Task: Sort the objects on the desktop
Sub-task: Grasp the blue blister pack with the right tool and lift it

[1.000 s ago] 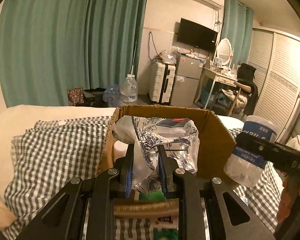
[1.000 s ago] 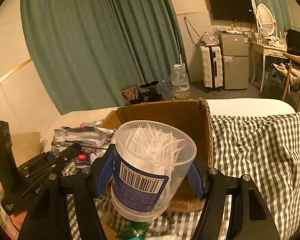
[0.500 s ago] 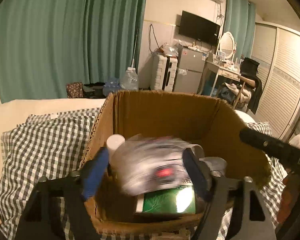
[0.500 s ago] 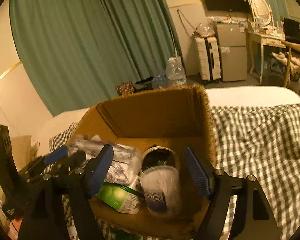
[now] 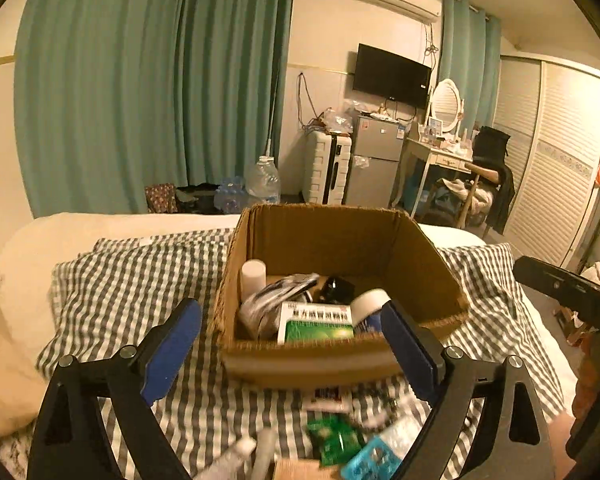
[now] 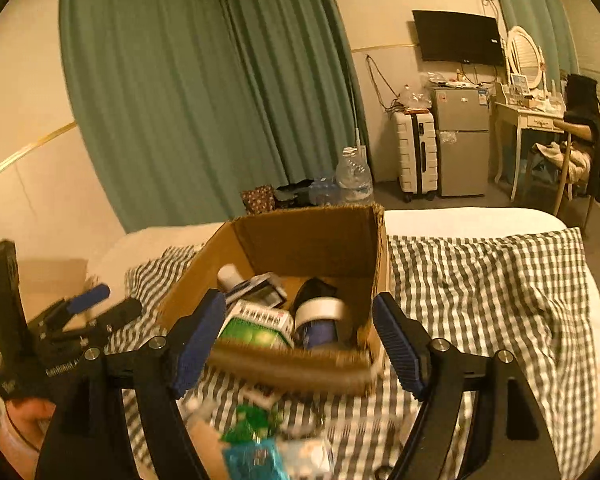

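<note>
An open cardboard box (image 5: 340, 236) (image 6: 312, 236) stands on the checked bedspread. Inside lie a silvery patterned packet (image 5: 276, 300) (image 6: 256, 288), a green-and-white box (image 5: 318, 322) (image 6: 256, 326), a clear tub with a blue label (image 5: 368, 308) (image 6: 318, 320) on its side, and a small white bottle (image 5: 253, 274). My left gripper (image 5: 290, 350) is open and empty, just in front of the box. My right gripper (image 6: 298, 338) is open and empty, at the box's near wall. Blurred loose items (image 5: 340, 440) (image 6: 256, 432) lie on the cloth below both grippers.
The checked bedspread (image 5: 140, 280) (image 6: 480, 280) spreads left and right of the box. A cream pillow (image 5: 4, 380) lies at the left. Beyond the bed are green curtains (image 5: 140, 80), water bottles, a suitcase, a fridge and a dressing table.
The left gripper opened and dropped the silvery packet into the box; the right opened and dropped the clear tub in. Both grippers have since drawn back from the box, empty.
</note>
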### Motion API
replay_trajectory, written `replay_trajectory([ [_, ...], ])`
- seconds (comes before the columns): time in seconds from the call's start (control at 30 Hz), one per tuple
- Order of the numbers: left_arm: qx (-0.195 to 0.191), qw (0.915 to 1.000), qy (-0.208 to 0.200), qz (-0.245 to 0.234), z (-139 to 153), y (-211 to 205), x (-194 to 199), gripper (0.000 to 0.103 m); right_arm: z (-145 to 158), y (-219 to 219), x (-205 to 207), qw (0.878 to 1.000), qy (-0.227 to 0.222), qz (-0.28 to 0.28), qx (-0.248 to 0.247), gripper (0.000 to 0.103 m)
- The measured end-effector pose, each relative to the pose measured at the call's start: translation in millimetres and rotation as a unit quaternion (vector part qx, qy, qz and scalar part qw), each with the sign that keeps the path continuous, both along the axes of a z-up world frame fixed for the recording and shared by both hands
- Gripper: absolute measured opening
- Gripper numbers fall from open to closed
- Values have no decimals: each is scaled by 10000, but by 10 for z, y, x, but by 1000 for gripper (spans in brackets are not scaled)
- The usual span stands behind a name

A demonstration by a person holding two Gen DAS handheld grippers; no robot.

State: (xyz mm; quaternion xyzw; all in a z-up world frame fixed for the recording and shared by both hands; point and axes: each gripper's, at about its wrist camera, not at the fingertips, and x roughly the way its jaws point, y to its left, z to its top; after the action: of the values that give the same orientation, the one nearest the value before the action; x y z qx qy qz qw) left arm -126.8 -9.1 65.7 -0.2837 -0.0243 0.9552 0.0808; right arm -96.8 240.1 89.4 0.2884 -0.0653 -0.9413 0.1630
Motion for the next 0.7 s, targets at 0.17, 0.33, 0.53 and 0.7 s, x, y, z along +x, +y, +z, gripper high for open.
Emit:
replay_trajectory([
  [0.17, -142, 9998, -159, 67, -110, -11, 375, 97, -107, -85, 320, 9996, -192, 134, 124, 76],
  [0.33, -308, 9987, -336, 207, -303, -40, 705, 97, -285, -185, 608, 9986, -401, 159, 311, 76],
  [0.53, -170, 9981, -523, 292, -509, 1, 928, 97, -408, -193, 806, 9978, -591, 209, 198, 76],
  [0.7, -107, 9966, -733, 356, -769, 0, 1006, 97, -631, -230, 831, 9957, -849, 336, 150, 76],
])
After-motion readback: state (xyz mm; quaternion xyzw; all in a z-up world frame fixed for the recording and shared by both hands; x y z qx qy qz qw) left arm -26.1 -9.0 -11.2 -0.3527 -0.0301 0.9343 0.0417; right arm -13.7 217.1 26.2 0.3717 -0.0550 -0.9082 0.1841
